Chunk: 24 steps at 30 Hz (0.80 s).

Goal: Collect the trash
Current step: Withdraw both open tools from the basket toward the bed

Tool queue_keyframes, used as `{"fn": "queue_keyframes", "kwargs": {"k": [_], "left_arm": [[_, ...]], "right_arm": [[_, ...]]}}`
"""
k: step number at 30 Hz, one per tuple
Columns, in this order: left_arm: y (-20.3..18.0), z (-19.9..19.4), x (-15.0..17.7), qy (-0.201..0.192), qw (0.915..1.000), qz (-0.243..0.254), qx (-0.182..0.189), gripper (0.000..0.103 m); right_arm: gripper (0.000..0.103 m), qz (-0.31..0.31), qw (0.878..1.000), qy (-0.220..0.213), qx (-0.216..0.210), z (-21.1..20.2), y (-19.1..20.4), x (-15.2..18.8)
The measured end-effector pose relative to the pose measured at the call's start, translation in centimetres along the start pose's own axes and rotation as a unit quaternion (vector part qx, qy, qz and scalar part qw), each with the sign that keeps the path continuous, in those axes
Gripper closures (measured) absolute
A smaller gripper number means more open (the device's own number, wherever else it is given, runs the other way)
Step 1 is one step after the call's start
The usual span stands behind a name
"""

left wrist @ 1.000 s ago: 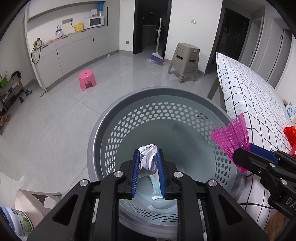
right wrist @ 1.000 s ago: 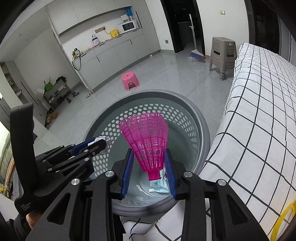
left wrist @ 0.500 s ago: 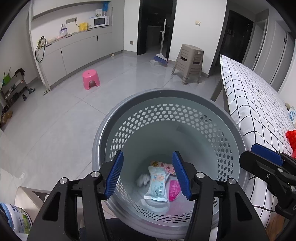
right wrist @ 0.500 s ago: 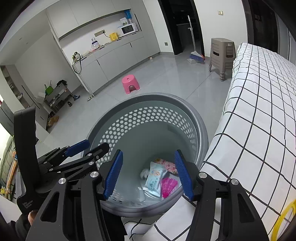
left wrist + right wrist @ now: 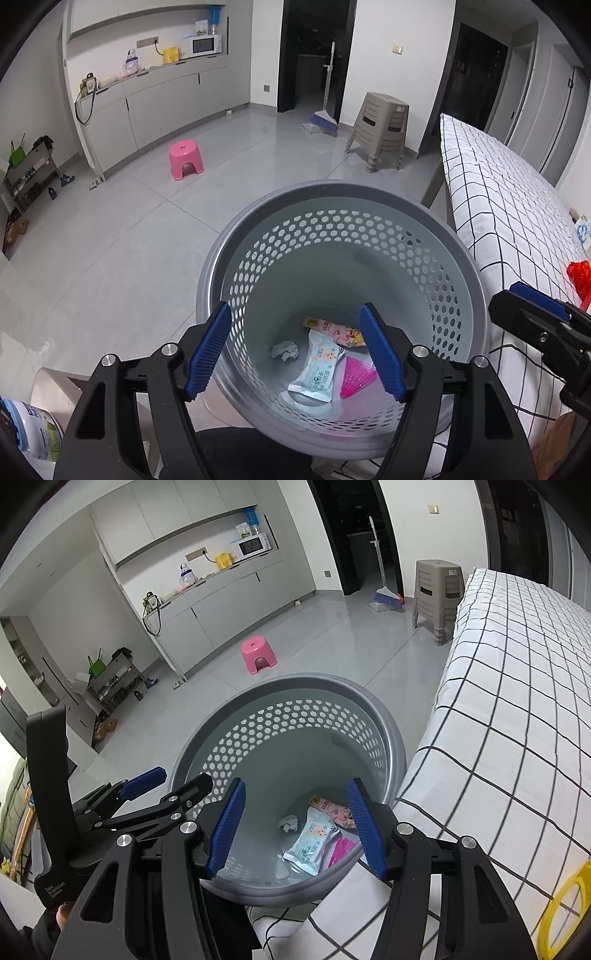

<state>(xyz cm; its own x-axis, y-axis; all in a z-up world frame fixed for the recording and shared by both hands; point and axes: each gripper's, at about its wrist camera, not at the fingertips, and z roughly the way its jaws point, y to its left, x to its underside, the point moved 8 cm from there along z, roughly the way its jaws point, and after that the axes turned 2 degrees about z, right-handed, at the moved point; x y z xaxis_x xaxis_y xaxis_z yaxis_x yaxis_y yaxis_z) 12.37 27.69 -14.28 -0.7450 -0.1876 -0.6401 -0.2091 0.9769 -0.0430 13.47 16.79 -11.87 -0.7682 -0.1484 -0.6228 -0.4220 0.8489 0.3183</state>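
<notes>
Trash lay at the bottom of the perforated grey basket: a crumpled paper ball, a pale blue wipes packet, a pink snack wrapper and a pink shuttlecock. Above the basket, the left tool had just been opening and stood wide with nothing between its blue pads. The right tool also gaped empty over the rim, beside the checked bed.

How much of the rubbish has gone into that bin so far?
Done: crumpled paper, two wrappers and a pink shuttlecock lie in the basket. In hand: nothing; the left gripper, which just opened, and the right gripper are empty. Left: something red lies on the checked bed.
</notes>
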Motion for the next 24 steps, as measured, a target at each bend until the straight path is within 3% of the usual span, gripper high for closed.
{"fn": "queue_keyframes", "kwargs": {"k": [10, 24], "left_arm": [[-1.9, -2.8, -0.1, -0.019, 0.9997, 0.009, 0.014, 0.023], [-11.5, -6.0, 1.0, -0.034, 0.9941, 0.068, 0.078, 0.023]], "right_arm": [[0.038, 0.015, 0.999, -0.025, 0.017, -4.6, -1.5, 1.7], [0.038, 0.075, 0.989, -0.063, 0.108, -14.7, -10.2, 6.7]]}}
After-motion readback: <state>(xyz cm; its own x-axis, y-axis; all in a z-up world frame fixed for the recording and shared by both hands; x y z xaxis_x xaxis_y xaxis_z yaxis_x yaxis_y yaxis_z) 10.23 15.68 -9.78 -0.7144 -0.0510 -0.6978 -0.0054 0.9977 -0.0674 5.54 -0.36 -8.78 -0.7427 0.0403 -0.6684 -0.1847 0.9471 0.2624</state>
